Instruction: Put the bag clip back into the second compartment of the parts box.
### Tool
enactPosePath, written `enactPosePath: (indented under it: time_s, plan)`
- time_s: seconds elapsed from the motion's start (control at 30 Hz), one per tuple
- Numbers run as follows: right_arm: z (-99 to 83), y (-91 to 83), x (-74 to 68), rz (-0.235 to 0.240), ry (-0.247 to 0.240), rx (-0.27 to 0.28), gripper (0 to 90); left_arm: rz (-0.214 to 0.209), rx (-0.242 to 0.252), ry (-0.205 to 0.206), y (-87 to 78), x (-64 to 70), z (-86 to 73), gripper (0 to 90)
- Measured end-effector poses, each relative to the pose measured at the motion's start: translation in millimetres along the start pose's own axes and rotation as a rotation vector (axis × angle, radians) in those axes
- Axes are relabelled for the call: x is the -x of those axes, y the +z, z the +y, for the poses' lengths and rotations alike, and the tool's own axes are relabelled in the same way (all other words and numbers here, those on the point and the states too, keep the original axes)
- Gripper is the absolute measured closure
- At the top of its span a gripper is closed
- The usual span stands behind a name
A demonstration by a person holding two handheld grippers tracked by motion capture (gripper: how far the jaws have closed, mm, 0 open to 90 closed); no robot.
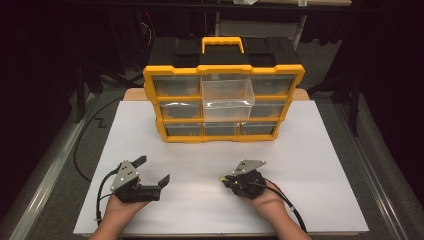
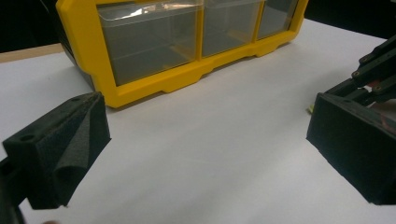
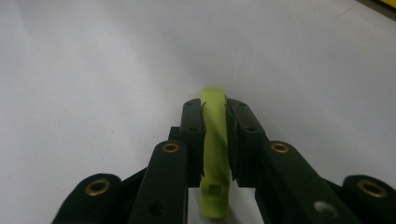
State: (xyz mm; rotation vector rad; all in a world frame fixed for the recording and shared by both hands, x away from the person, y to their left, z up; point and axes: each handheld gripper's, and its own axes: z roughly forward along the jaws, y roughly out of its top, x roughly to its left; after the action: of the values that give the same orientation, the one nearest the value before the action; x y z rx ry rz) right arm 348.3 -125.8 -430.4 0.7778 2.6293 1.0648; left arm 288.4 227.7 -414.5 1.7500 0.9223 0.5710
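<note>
White board covers the table, with dark surroundings beyond it, and the yellow-and-black organizer standing at the board's far edge serves as the landmark.

Nearer the person than the organizer, off its left corner, the left gripper rests in the left hand with its jaws spread wide and nothing between them; in the left gripper view its foam pads frame bare board, with the organizer's bottom row of drawers ahead. My reading is that it is kept open and low so it is ready to steady the cabinet or a drawer if needed.

At the organizer's centre one clear drawer is pulled out toward the person and looks empty, probably so something can be dropped in from above.

Short of the organizer and roughly below its right half, the right gripper is pinching a small yellow-green piece. The piece sits upright between the pads, its rounded tip poking just past the fingertips, presumably so it can be released cleanly.

It is a slim, flat, pale lime strip, apparently plastic, with a small square recess near its lower end. In the high view it is only a tiny bright speck at the jaw tips, well apart from the open drawer.
</note>
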Motion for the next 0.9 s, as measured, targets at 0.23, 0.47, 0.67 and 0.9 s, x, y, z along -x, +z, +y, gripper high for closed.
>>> enactPosePath:
  time_s: [0.23,0.47,0.67,0.9]
  plan:
    - [-0.2,-16.6,8.1,0.02,0.031,0.037,79.0,0.003,-0.016,0.001,-2.0,0.4,0.0,1.5]
    - [-3.8,-28.5,16.2,0.024,0.028,0.042,79.0,-0.004,-0.007,-0.004,-2.6,0.2,0.7,1.5]
    - [-7.0,-39.2,24.8,0.03,0.029,0.042,78.9,0.002,0.0,0.002,-0.2,0.6,-0.2,1.9]
    - [-2.2,-46.8,27.8,0.048,0.032,-0.02,79.0,0.004,-0.016,0.007,2.2,1.2,-0.8,1.5]
